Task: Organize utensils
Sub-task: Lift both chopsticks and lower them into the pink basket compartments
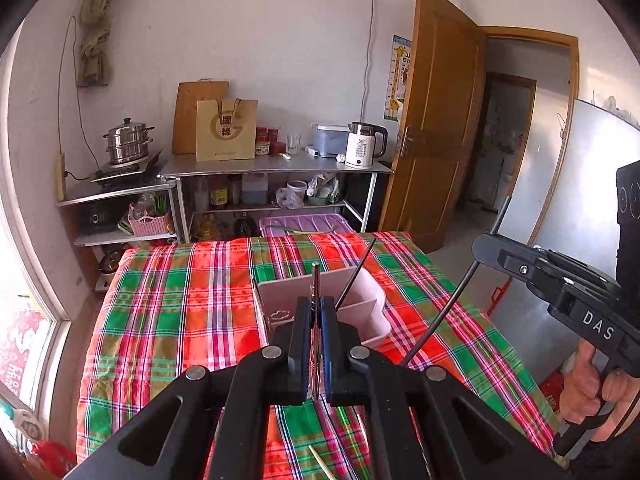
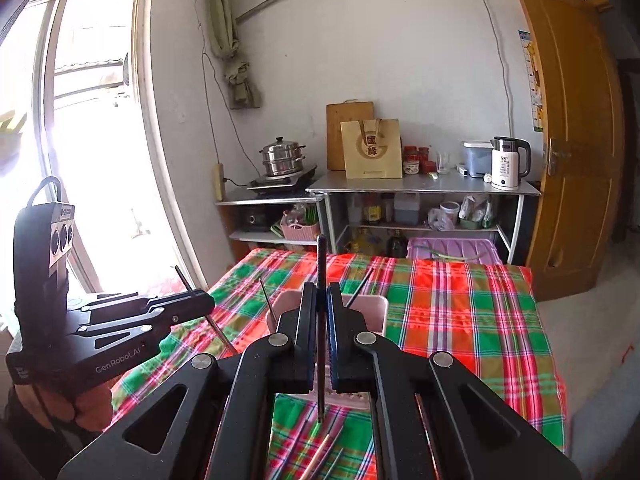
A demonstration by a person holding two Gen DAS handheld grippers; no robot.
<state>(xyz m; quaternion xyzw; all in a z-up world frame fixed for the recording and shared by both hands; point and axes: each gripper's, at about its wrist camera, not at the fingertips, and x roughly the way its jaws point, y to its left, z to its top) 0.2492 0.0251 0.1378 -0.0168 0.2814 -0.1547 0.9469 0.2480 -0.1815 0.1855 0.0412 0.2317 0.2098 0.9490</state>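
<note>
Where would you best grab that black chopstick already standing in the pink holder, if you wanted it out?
Grip the black chopstick on its bare upper shaft, above the rim of the pink holder, coming from above. Its lower end is hidden inside the compartment and it leans up and to the right, so the pinch should probably follow that tilt.

A white plastered wall (image 1: 260, 40) is being lit by strong daylight that is being let in through a tall white-framed window (image 2: 92, 128). Two steel shelf tables (image 2: 424, 188) are being kept against it. A varnished wooden door (image 1: 440, 120) is being held open beside a grey floor (image 1: 452, 256). A knotted pale curtain (image 2: 230, 40) is being hung in the corner.
</note>
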